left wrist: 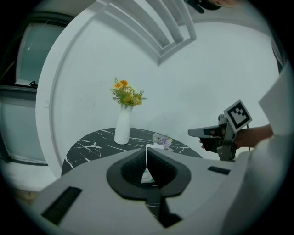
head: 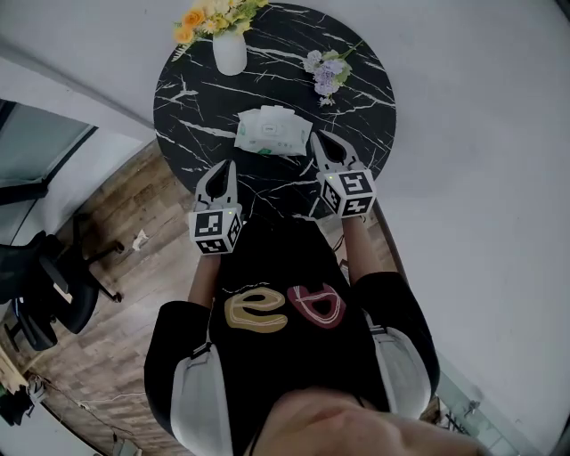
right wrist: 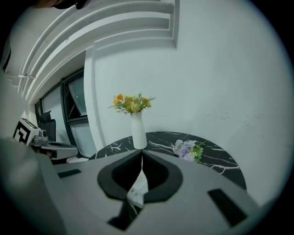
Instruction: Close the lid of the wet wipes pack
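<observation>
On the table lay the wet wipes pack, centred, with the left gripper at its 7 o'clock and the right gripper at 4 o'clock, both closed and empty. Its lid looked best pressed flat with those closed tips.

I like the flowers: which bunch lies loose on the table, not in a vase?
The purple bunch, lying flat on the black marble table; the yellow and orange bunch stands upright in the white vase.

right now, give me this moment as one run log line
stage: before contact | left gripper: jaws together, empty | right gripper: jaws together, empty | wet wipes pack: on table, untouched | lid: state unclear
</observation>
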